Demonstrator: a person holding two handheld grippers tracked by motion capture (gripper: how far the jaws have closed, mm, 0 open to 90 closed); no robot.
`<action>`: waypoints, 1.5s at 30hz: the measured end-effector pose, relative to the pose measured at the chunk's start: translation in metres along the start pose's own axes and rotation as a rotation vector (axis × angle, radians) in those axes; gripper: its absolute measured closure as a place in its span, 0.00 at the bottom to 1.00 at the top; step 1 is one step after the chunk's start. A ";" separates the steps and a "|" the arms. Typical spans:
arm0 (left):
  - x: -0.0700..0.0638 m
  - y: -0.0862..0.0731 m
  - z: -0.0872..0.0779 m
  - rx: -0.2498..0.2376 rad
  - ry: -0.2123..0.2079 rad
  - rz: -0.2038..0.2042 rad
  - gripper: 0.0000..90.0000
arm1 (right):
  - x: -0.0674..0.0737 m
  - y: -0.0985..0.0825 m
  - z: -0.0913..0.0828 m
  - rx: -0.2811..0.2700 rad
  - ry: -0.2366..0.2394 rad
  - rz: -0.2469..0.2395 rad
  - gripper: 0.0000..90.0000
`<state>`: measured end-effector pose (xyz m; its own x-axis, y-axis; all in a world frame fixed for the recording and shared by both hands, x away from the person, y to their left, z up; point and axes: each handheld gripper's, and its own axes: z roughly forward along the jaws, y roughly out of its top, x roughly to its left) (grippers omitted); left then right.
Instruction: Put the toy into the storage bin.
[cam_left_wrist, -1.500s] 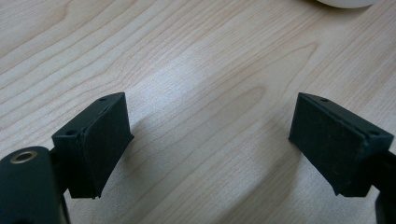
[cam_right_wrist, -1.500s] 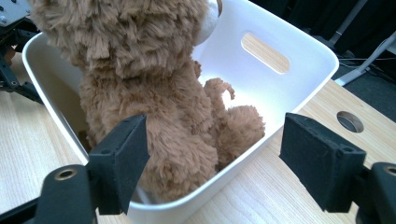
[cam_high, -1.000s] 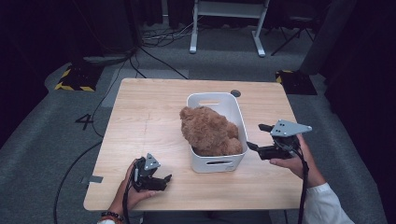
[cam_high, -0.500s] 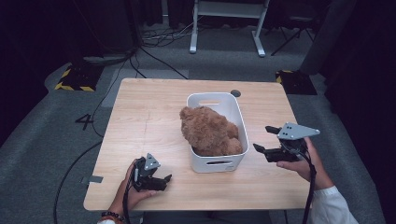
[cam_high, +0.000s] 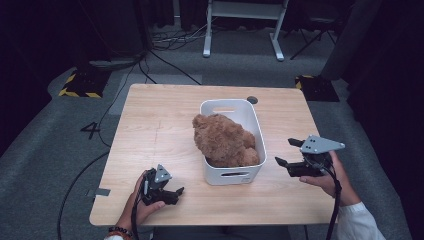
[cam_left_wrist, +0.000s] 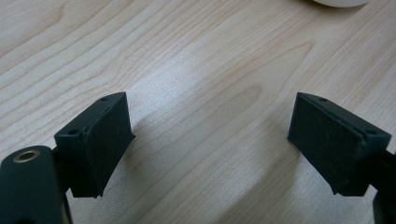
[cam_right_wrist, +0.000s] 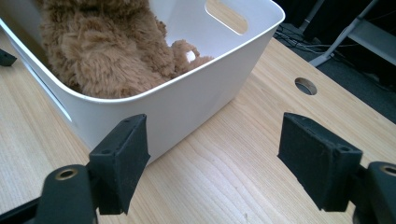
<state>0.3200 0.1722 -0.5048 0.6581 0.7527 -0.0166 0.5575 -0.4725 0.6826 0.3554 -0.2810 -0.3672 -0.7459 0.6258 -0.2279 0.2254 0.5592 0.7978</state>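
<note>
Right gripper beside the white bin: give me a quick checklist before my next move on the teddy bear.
1. Right gripper jaws open, nothing between them: ok.
2. Right gripper clear of the white bin wall, a gap shows: ok.
3. Teddy bear sits in the bin, its top above the rim and reachable: ok.
4. Left gripper open and empty, low over the table, away from the bin: ok.
5. Bin upright on the table, inside its edges: ok.
6. Whether the bear is wedged against the bin walls: cannot tell.

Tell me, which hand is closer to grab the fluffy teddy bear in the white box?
The right tool, probably. It sits open beside the white box holding the teddy bear. The left tool rests open farther away.
</note>
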 end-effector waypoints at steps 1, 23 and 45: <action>0.000 0.000 0.000 0.000 0.000 0.000 0.15 | 0.000 -0.001 0.000 -0.003 0.001 -0.001 0.27; 0.000 0.000 0.000 0.000 0.000 0.001 0.15 | -0.003 -0.035 0.013 0.067 -0.028 0.004 0.26; 0.000 0.000 0.000 0.000 0.000 0.000 0.15 | -0.002 -0.068 0.026 0.125 -0.013 0.037 0.27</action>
<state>0.3200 0.1722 -0.5048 0.6583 0.7526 -0.0164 0.5574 -0.4727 0.6825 0.3574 -0.3060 -0.4356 -0.7279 0.6535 -0.2075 0.3294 0.5987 0.7301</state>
